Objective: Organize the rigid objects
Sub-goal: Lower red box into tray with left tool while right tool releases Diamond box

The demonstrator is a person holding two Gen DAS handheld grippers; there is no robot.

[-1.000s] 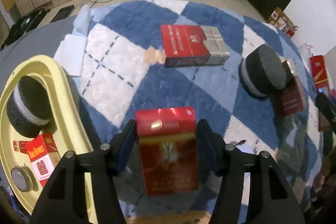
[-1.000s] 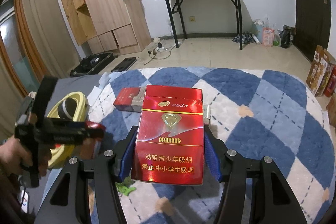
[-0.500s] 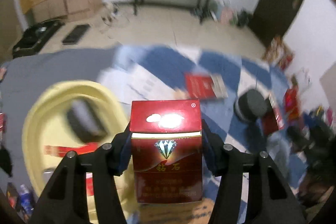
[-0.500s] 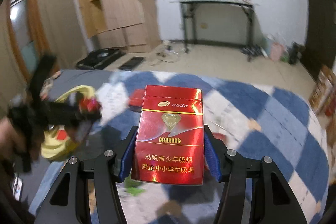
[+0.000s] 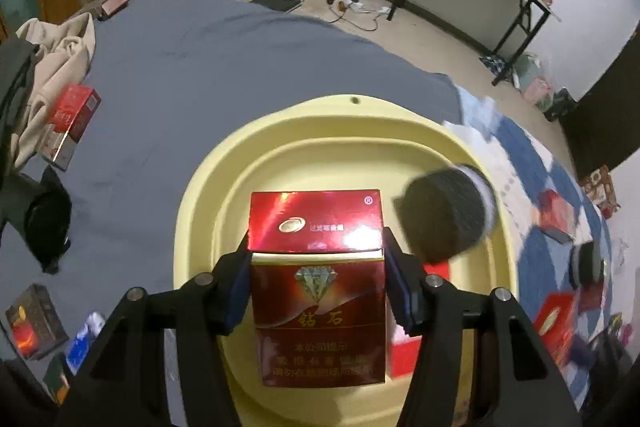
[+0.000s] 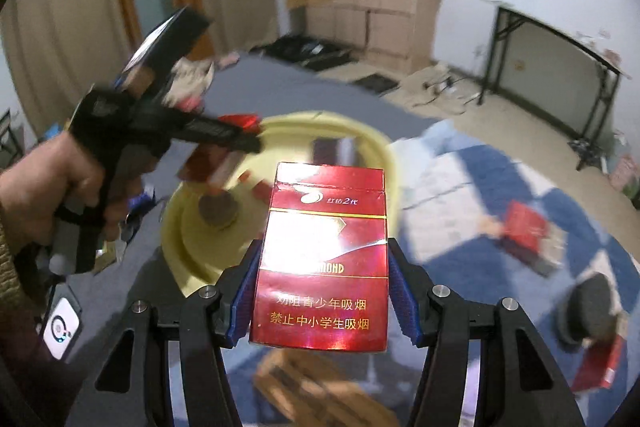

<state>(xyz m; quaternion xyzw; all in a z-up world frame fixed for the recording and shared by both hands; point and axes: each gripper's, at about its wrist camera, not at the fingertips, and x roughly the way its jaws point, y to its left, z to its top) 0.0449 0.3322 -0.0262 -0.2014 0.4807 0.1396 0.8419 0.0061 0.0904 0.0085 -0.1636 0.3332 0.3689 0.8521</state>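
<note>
My left gripper [image 5: 316,263] is shut on a red cigarette pack [image 5: 316,291] and holds it above the yellow basin [image 5: 320,115]. The basin holds a dark round sponge [image 5: 444,215] and red packs partly hidden behind my gripper. My right gripper [image 6: 322,279] is shut on a red Diamond cigarette pack [image 6: 324,267], held in the air to the right of the basin [image 6: 188,247]. The left gripper [image 6: 224,139] with its pack shows blurred over the basin in the right wrist view.
The basin sits on a grey sheet [image 5: 200,59]. Loose packs lie at the left [image 5: 70,123] and lower left [image 5: 32,323]. A blue and white checked rug [image 6: 520,195] at the right carries a red pack [image 6: 524,231] and a dark sponge [image 6: 588,307].
Both grippers swung left from the rug toward the basin, each still holding its pack. The left one now hangs over the basin.
</note>
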